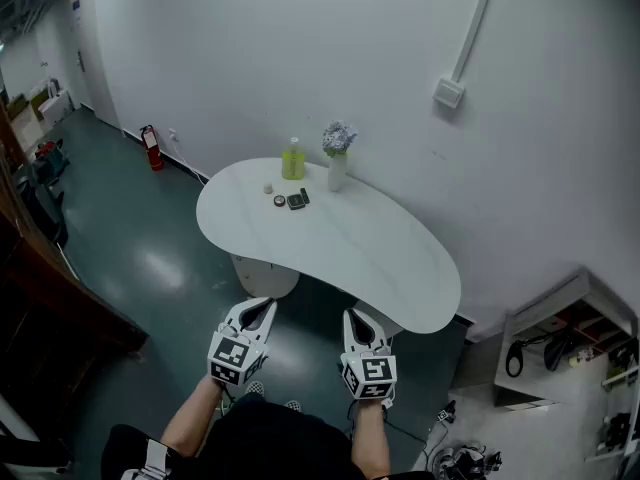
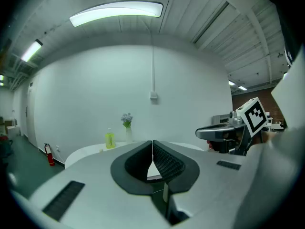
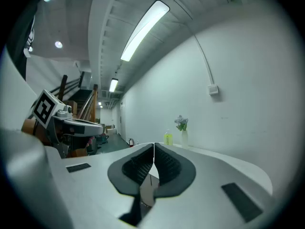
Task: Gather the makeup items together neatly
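The desk [image 1: 360, 248] looks smooth, matt white; the floor [image 1: 150, 268] is glossy dark green; the fingers [image 2: 167, 162] have ribbed black pads in matt white plastic.

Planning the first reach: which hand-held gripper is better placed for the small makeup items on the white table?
Probably left: the left hand-held gripper lines up closer with the small dark makeup cases; the right hand-held gripper sits further aside. Both are shut and empty.
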Action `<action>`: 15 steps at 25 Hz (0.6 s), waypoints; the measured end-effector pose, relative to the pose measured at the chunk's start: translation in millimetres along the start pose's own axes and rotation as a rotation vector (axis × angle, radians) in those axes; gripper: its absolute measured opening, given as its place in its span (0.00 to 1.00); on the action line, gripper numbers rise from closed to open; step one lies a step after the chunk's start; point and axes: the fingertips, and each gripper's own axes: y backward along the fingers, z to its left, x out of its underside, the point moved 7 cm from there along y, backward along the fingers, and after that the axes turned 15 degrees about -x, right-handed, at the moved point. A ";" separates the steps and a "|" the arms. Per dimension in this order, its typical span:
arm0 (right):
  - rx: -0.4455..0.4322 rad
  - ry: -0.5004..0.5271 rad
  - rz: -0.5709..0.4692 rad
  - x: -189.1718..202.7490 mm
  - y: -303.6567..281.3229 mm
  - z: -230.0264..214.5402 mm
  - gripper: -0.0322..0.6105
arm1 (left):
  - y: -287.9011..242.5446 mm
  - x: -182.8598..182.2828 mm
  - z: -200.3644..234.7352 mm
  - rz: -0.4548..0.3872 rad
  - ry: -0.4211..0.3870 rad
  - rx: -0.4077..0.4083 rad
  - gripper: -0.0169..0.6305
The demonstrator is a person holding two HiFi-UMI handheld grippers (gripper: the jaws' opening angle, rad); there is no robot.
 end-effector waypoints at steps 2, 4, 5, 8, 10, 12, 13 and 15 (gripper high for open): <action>0.003 -0.001 -0.003 0.8 -1.1 2.1 0.10 | 0.2 1.8 1.2 0.001 -0.005 0.002 0.06; 0.006 -0.002 -0.009 0.5 -2.1 2.7 0.10 | -0.8 6.0 1.6 0.004 -0.010 0.007 0.06; 0.008 -0.001 -0.011 0.1 -2.9 2.2 0.10 | -1.7 7.9 1.6 0.007 -0.012 0.008 0.06; 0.008 0.001 0.001 0.4 -7.9 -0.1 0.10 | -4.1 10.2 3.3 0.016 -0.015 0.002 0.06; 0.001 0.000 0.006 1.6 -11.8 -1.4 0.10 | -5.5 10.6 5.7 0.020 -0.015 -0.008 0.06; -0.009 -0.001 0.010 2.5 -16.8 -2.5 0.10 | -8.0 9.8 9.6 0.023 -0.017 -0.017 0.06; -0.013 -0.001 0.013 2.7 -19.9 -3.7 0.10 | -10.1 9.1 11.8 0.026 -0.018 -0.021 0.06; -0.021 -0.001 0.020 2.0 -27.4 -7.3 0.10 | -16.4 7.5 16.6 0.029 -0.020 -0.028 0.06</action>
